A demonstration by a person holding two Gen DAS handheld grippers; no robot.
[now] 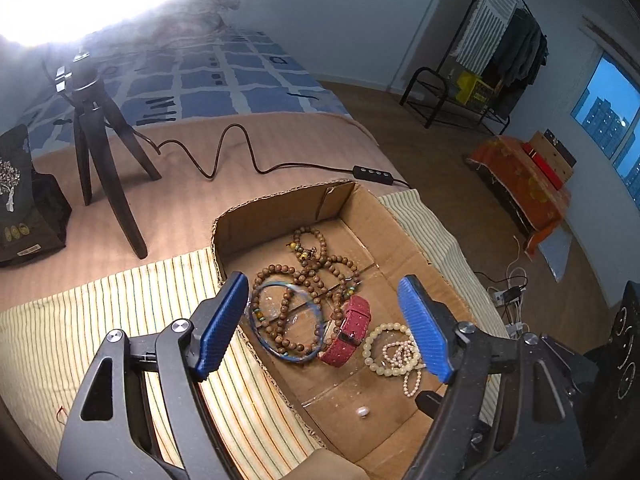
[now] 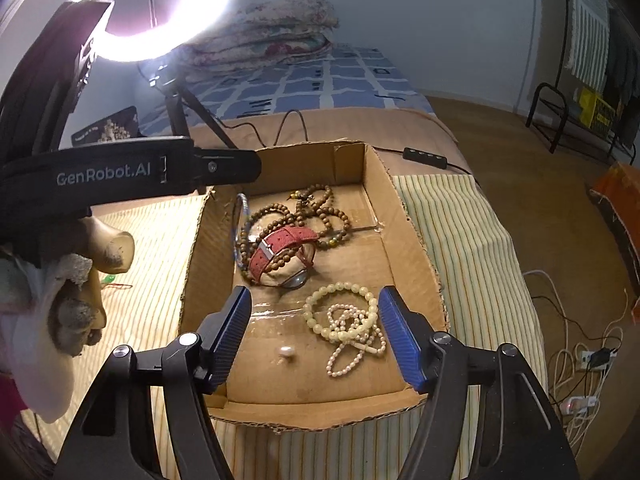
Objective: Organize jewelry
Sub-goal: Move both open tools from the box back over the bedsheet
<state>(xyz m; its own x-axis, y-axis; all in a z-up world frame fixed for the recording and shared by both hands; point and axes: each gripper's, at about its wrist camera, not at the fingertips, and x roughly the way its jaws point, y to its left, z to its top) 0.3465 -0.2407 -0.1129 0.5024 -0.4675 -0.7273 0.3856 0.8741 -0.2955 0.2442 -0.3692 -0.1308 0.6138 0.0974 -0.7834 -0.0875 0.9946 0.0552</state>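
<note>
An open cardboard box (image 1: 280, 200) (image 2: 416, 248) lies on a striped cloth. It holds a tangle of brown wooden bead strands (image 1: 316, 264) (image 2: 320, 208), a red watch strap (image 1: 346, 330) (image 2: 280, 250) and a clear blue bangle (image 1: 280, 354) (image 2: 241, 216). Closer in are a pale bead bracelet (image 1: 374, 344) (image 2: 316, 320), a pearl necklace (image 1: 412, 380) (image 2: 344, 356) and one loose pearl (image 1: 363, 411) (image 2: 286, 351). My left gripper (image 1: 324, 284) hangs open above the bangle and strap. My right gripper (image 2: 315, 294) is open over the bracelet and pearls, holding nothing.
A ring light's tripod (image 1: 104, 148) stands behind the box, its cable and switch (image 1: 374, 171) running past the far rim. A black bag (image 1: 24, 208) sits far left. The bed drops off on the right to a floor with cables (image 2: 580, 360). A gloved hand (image 2: 76, 308) holds the left gripper's body.
</note>
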